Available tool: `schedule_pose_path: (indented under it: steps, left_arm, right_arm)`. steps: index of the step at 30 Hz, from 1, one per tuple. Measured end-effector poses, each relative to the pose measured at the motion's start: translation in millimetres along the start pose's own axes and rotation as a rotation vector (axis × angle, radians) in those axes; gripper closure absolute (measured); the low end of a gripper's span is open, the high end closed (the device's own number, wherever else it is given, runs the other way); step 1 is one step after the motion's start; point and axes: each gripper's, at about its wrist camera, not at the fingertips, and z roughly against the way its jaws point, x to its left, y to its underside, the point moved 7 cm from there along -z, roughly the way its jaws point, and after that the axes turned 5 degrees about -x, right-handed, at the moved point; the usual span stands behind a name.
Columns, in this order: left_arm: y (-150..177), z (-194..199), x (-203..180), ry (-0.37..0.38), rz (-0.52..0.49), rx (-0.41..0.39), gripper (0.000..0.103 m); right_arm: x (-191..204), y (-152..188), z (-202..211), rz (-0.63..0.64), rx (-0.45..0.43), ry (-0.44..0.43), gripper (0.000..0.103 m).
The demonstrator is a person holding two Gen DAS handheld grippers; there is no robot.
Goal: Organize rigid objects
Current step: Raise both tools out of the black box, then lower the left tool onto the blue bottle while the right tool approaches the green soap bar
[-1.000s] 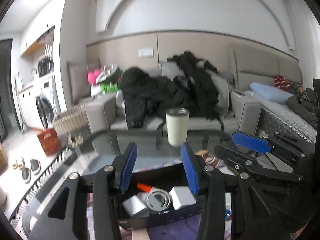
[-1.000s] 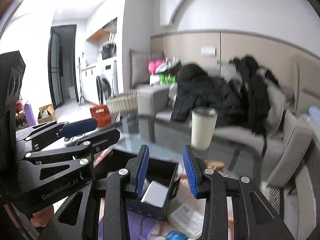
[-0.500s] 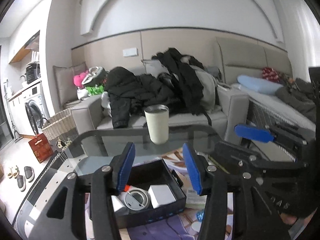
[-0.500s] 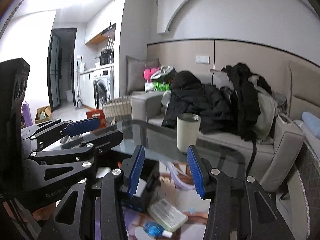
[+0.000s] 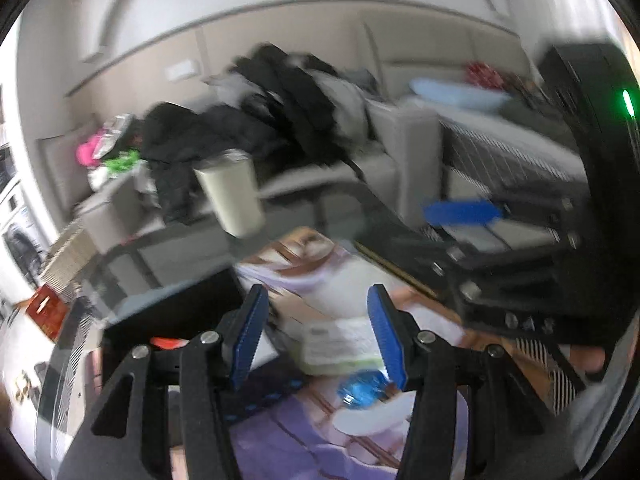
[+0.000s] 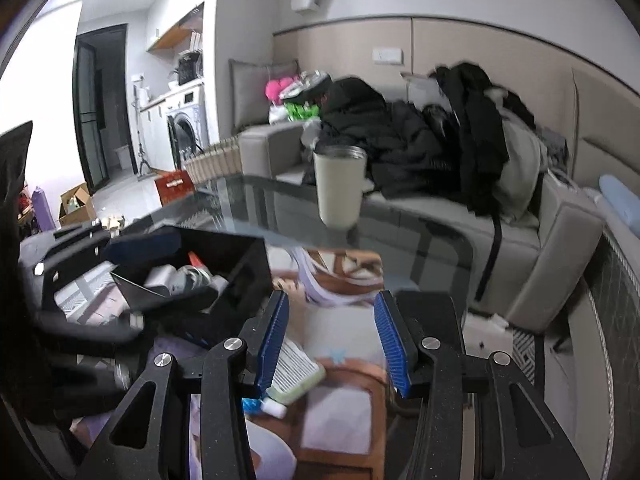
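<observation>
A black storage box (image 6: 236, 272) holding white and grey items and an orange piece sits at the left of a printed mat (image 6: 344, 332); it also shows in the left wrist view (image 5: 168, 312). A pale green case (image 5: 340, 348) lies on the mat between my left gripper's (image 5: 316, 336) open fingers, and under my right gripper (image 6: 332, 340), where the case (image 6: 292, 376) sits by the left finger. A small blue bottle (image 5: 360, 392) lies just below the case. A cream tumbler (image 6: 340, 188) stands on the glass table. Both grippers are open and empty.
The glass table (image 6: 420, 240) ends before a grey sofa (image 6: 520, 248) piled with dark clothes. A white round object (image 5: 372, 416) lies near the mat's front. My right gripper's body (image 5: 520, 272) fills the right of the left wrist view.
Both grippers have tilted down and moved right, from over the black box to over the pale green case. Both stay open. The left view is now blurred by motion.
</observation>
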Motion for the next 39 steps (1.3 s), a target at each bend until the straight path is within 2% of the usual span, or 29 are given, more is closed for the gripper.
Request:
schedule_pose_path:
  steps: [3,7,13,16,17,23,34,38,39]
  left_arm:
    - [17.1,-22.5,-15.5,0.052,-0.036,0.093,0.051]
    - [35.6,-41.1,-22.7,0.089,-0.018,0.192,0.051]
    - [50.1,-54.3,-25.7,0.107,-0.008,0.262,0.052]
    - [52.7,-53.2,-22.6,0.122,0.017,0.272,0.054]
    - [53.0,-52.8,-21.2,0.126,0.027,0.277,0.058]
    - [59.2,-51.5,-11.6,0.192,0.097,0.306,0.058]
    - [67.3,-50.1,-20.2,0.279,0.092,0.345,0.056]
    - [67.7,-49.6,-21.7,0.277,0.090,0.357,0.067]
    - [68.8,-48.7,-20.4,0.282,0.097,0.363,0.067]
  right_arm:
    - [-5.9,11.8,-10.2,-0.004,0.057,-0.005,0.057]
    - [-7.4,30.8,-24.0,-0.014,0.135,-0.018,0.057]
    - [-4.0,44.9,-42.2,-0.026,0.200,-0.050,0.057]
    - [2.4,48.5,-49.3,-0.026,0.222,-0.068,0.057]
    - [5.0,48.7,-51.9,-0.029,0.228,-0.076,0.057]
    - [18.6,47.1,-67.2,-0.038,0.257,-0.113,0.057]
    - [16.2,43.5,-68.6,-0.051,0.236,-0.101,0.057]
    - [14.2,49.5,-72.9,-0.086,0.259,-0.121,0.051]
    - [15.6,49.7,-74.0,-0.088,0.262,-0.131,0.050]
